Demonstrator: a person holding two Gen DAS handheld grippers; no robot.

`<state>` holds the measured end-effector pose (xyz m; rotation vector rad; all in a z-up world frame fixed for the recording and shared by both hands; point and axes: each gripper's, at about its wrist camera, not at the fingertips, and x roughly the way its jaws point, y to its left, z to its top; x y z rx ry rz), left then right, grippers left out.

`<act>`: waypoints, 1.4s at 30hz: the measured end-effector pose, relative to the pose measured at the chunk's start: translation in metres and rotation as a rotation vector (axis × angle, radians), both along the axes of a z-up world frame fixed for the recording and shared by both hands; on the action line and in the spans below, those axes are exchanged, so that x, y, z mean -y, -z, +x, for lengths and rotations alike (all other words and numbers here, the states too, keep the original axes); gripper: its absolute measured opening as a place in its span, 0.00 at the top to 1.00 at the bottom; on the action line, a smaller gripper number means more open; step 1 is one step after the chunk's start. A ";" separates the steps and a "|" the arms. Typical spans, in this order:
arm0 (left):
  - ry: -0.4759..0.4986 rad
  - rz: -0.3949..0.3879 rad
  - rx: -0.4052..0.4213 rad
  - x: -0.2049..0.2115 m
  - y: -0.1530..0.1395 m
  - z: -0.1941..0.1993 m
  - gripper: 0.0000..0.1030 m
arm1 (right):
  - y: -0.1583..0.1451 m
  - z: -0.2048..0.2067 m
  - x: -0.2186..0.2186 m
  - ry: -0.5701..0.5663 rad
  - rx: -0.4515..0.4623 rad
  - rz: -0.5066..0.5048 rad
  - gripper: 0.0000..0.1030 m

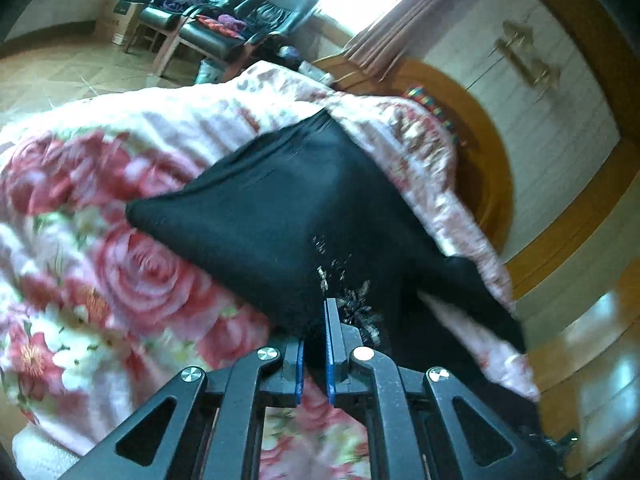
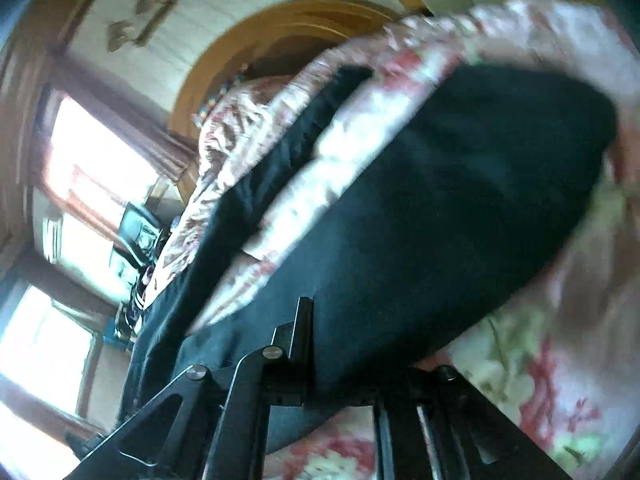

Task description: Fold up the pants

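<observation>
Your left gripper [image 1: 318, 320] is clenched on the black pants [image 1: 280, 200], and your right gripper [image 2: 320, 320] pinches the same cloth, lifted over the floral blanket [image 1: 120, 260]; both bites look thin, so a quick swing could pull the fabric free

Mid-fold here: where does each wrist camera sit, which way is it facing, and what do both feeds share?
Left wrist: sits behind the left gripper, looking down across the black pants on the floral blanket toward chairs; only its fingers show.
Right wrist: sits behind the right gripper, rolled, facing pants toward windows; one finger shows.
Shared: pants, blanket, wooden headboard.
</observation>
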<state>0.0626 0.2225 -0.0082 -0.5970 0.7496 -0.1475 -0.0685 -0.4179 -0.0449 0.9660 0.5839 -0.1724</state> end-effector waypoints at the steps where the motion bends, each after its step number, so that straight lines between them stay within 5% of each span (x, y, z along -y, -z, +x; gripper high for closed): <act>1: 0.007 0.027 0.003 0.003 0.003 0.000 0.85 | 0.003 -0.002 0.006 0.021 0.002 0.024 0.82; 2: 0.016 0.054 0.006 0.007 0.004 0.002 0.69 | 0.002 -0.004 0.012 0.044 0.013 0.027 0.75; 3: 0.023 0.077 0.004 0.010 0.006 0.004 0.64 | -0.001 -0.009 0.017 0.074 0.031 0.020 0.70; 5: 0.032 0.067 0.012 0.008 0.008 0.006 0.61 | -0.006 -0.020 0.027 0.134 0.076 0.021 0.52; 7: 0.000 0.061 -0.006 0.001 0.012 0.015 0.61 | -0.005 -0.026 0.040 0.189 0.081 0.033 0.50; 9: -0.052 0.048 -0.031 -0.010 0.016 0.023 0.61 | -0.002 -0.030 0.049 0.228 0.062 0.038 0.53; 11: -0.087 -0.006 -0.061 -0.021 0.023 0.031 0.63 | -0.001 -0.032 0.056 0.253 0.029 0.005 0.76; 13: -0.109 -0.054 -0.073 -0.026 0.025 0.033 0.85 | -0.005 -0.033 0.058 0.241 0.002 -0.037 0.91; 18: -0.148 0.020 0.015 -0.019 -0.002 0.012 0.89 | -0.029 -0.042 0.047 0.250 0.011 -0.144 0.91; 24: -0.176 -0.018 0.064 -0.024 -0.025 -0.021 0.89 | -0.063 -0.053 0.028 0.236 0.020 -0.365 0.91; 30: -0.202 0.025 -0.060 -0.031 0.006 -0.019 0.87 | -0.032 -0.050 0.044 0.267 -0.121 -0.281 0.91; 32: -0.228 0.052 -0.128 -0.031 0.019 -0.017 0.77 | -0.026 -0.050 0.049 0.291 -0.159 -0.263 0.89; 35: -0.273 0.067 -0.137 -0.036 0.021 -0.022 0.64 | -0.035 -0.055 0.048 0.328 -0.164 -0.325 0.71; 38: -0.345 0.062 -0.107 -0.045 0.009 -0.030 0.61 | -0.040 -0.069 0.050 0.413 -0.157 -0.343 0.65; 42: -0.517 0.190 -0.033 -0.053 -0.020 -0.047 0.61 | -0.058 -0.103 0.053 0.624 -0.128 -0.413 0.42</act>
